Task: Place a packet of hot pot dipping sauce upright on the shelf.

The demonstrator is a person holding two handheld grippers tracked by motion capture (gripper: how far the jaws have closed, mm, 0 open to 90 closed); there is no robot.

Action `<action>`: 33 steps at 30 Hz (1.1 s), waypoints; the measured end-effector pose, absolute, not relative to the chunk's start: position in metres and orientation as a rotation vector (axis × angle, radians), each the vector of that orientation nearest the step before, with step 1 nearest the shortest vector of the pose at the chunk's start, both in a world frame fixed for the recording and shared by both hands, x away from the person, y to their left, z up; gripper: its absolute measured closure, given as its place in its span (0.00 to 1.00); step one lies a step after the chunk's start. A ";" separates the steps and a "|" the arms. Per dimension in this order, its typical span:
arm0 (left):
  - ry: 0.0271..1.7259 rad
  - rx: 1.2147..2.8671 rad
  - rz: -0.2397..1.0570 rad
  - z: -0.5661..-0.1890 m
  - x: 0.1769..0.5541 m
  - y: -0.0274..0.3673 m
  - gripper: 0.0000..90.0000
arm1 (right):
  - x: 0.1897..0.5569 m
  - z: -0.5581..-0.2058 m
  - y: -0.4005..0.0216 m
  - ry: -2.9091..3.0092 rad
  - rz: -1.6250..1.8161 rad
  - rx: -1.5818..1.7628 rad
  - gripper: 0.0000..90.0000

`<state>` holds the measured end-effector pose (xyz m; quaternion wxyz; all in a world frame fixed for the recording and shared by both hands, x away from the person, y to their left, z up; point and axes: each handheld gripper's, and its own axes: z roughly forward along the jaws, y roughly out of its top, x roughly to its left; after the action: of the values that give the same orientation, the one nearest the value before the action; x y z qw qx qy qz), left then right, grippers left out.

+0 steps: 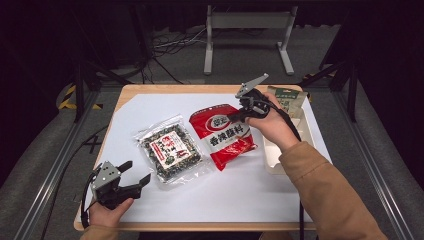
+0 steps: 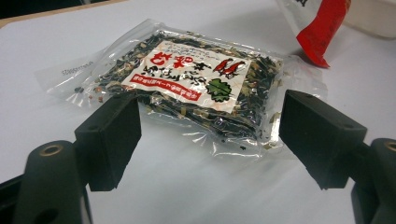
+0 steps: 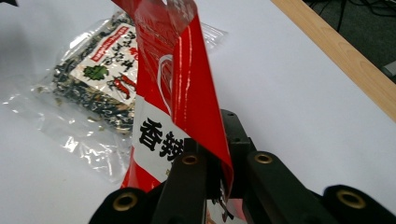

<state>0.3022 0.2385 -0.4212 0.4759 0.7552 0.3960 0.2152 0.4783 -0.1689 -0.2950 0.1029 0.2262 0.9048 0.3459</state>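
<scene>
A red snack packet (image 1: pixel 225 135) with black and white lettering hangs lifted at its top edge over the middle of the white table cover (image 1: pixel 145 110). My right gripper (image 1: pixel 236 117) is shut on that edge. In the right gripper view the red packet (image 3: pixel 173 70) rises from between the closed jaws of that gripper (image 3: pixel 217 154). A clear packet of dark dried flakes (image 1: pixel 170 150) lies flat to its left. My left gripper (image 1: pixel 138 171) rests open at the near left. Its jaws (image 2: pixel 210 140) stand wide just short of the clear packet (image 2: pixel 187 79), with nothing between them.
A shallow white tray (image 1: pixel 280 162) sits at the table's right side, with a green packet (image 1: pixel 289 99) at its far end. The wooden table edge (image 3: pixel 341 51) runs close behind the right gripper. A corner of the red packet (image 2: pixel 322 32) hangs beyond the clear one.
</scene>
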 end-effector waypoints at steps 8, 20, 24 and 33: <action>0.967 1.847 0.526 -0.421 0.304 0.237 0.24 | 0.454 -0.279 -0.170 2.692 1.049 0.607 0.99; 0.965 1.844 0.529 -0.421 0.304 0.238 0.24 | 0.427 -0.259 -0.170 2.666 1.136 0.538 0.99; 0.967 1.842 0.532 -0.421 0.304 0.238 0.24 | 0.426 -0.254 -0.174 2.637 1.164 0.522 0.99; 0.967 1.842 0.533 -0.421 0.304 0.238 0.24 | 0.425 -0.242 -0.188 2.585 1.237 0.493 0.99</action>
<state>0.3039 0.2382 -0.4209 0.4768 0.7539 0.3960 0.2181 0.4252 -0.1881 -0.2423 0.1168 0.1685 0.8828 0.4225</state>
